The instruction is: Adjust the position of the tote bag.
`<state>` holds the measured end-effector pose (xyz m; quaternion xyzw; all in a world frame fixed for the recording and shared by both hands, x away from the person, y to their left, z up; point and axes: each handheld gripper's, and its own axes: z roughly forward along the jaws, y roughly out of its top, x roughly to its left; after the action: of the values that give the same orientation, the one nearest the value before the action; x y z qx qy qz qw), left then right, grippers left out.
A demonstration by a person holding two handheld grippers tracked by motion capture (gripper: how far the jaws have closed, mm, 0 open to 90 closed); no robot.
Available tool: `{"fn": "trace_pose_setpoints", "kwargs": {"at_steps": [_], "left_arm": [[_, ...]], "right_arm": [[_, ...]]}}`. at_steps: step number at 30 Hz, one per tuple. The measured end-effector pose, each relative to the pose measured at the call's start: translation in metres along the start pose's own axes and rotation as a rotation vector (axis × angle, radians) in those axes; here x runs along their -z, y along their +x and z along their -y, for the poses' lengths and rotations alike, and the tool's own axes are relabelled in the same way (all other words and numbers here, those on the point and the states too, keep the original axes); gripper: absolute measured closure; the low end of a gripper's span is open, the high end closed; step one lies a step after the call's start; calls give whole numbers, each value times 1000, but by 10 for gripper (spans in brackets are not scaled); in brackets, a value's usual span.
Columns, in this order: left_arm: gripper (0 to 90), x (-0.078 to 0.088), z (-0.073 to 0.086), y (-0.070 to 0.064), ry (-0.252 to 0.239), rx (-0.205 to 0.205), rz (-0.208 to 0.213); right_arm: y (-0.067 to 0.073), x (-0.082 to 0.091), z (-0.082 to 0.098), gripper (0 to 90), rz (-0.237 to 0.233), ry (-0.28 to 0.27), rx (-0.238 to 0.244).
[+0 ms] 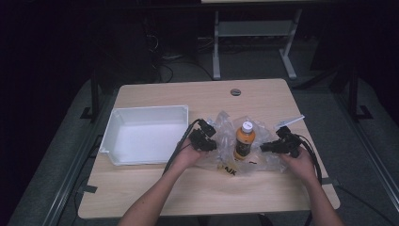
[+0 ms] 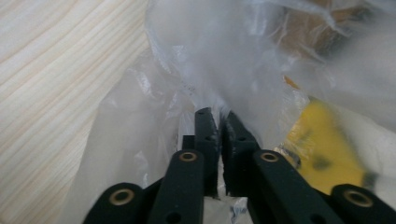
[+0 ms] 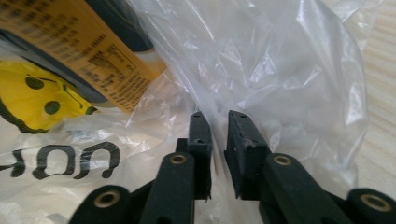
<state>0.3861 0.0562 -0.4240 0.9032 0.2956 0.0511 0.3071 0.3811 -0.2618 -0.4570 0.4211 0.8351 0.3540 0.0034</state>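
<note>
where bag [image 1: 263,136] wraps bottle [image 1: 244,140], tray [image 1: 123,160] left

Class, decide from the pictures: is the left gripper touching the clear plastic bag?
Touching. In the left gripper view the left gripper has its fingers nearly closed on a fold of the plastic bag, the film pinched between them.

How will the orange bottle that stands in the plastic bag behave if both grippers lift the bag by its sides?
The bottle stands tall and narrow, so it would probably tip as the bag rises. The clear bag looks thin and crumpled, so it should sag around the bottle. The left gripper and right gripper each pinch film only, which may slip.
</note>
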Motion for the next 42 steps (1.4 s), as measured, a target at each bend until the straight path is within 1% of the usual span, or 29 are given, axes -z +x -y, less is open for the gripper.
{"fn": "trace_pose_setpoints", "kwargs": {"at_steps": [2, 4, 6, 7, 8, 9, 10, 12, 16, 18, 19, 20, 21, 22, 24, 26, 27, 28, 29, 31, 33, 34, 35, 36, 38, 39, 40, 41, 42], "left_arm": [[811, 6, 1, 2, -9, 0, 1], [792, 12, 2, 3, -17, 1, 3], [771, 18, 2, 4, -25, 8, 8], [771, 21, 3, 4, -31, 11, 8], [762, 26, 3, 4, -43, 15, 11], [759, 26, 3, 4, -43, 15, 11], [751, 30, 4, 4, -46, 5, 8], [746, 36, 5, 5, -60, 14, 12], [734, 47, 6, 6, -71, 5, 11], [726, 54, 6, 7, -87, 4, 14], [724, 57, 6, 6, -99, 6, 20], [717, 60, 5, 7, -100, -1, 25], [717, 63, 4, 6, -117, 4, 29], [714, 67, 3, 5, -118, -11, 29], [707, 73, 1, 2, -140, -17, 45], [698, 77, -2, 0, -140, -31, 48], [694, 79, -3, 0, -142, -42, 49], [694, 81, -4, -2, -155, -35, 53], [687, 83, -5, -1, -153, -46, 57], [675, 87, -7, -3, -168, -39, 68], [667, 91, -8, -4, -176, -49, 75], [653, 93, -9, -4, -174, -59, 79], [653, 94, -11, -6, -187, -53, 82], [642, 97, -12, -6, -186, -67, 86], [623, 101, -16, -10, -201, -73, 98], [615, 102, -18, -11, -196, -85, 103], [584, 104, -20, -13, -195, -97, 103], [584, 105, -22, -15, -200, -102, 109], [559, 106, -24, -16, -202, -107, 112]], "right_arm": [[1, 3, 0, 742, 3, -8, 1], [2, 8, 0, 717, 2, -29, -1], [5, 13, -1, 667, 7, -49, 0], [5, 13, -1, 667, 7, -49, 0], [7, 18, -2, 648, 14, -61, 3], [7, 18, -2, 648, 14, -61, 3], [7, 21, -2, 643, 14, -69, 13], [7, 22, -2, 644, 13, -68, 9], [8, 22, -2, 675, 2, -61, 15], [9, 21, -2, 680, 0, -59, 23], [10, 20, -2, 695, -7, -59, 15], [10, 20, -3, 701, -8, -58, 21], [10, 20, -3, 701, -8, -58, 21], [10, 19, -3, 703, -10, -59, 24], [11, 18, -3, 710, -11, -56, 24], [12, 17, -3, 717, -13, -60, 17], [11, 16, -3, 721, -12, -61, 26], [11, 16, -3, 721, -12, -61, 26], [11, 15, -3, 726, -13, -63, 29], [11, 15, -2, 728, -13, -62, 28], [11, 15, -2, 731, -12, -62, 30], [11, 15, -2, 734, -15, -60, 16], [11, 15, -2, 734, -15, -60, 16], [11, 15, -2, 735, -14, -62, 15], [10, 15, -2, 736, -14, -64, 16], [10, 15, -1, 737, -14, -65, 16], [10, 15, -1, 740, -13, -63, 17], [10, 15, -1, 740, -13, -63, 17], [10, 15, -1, 741, -13, -65, 16]]}}
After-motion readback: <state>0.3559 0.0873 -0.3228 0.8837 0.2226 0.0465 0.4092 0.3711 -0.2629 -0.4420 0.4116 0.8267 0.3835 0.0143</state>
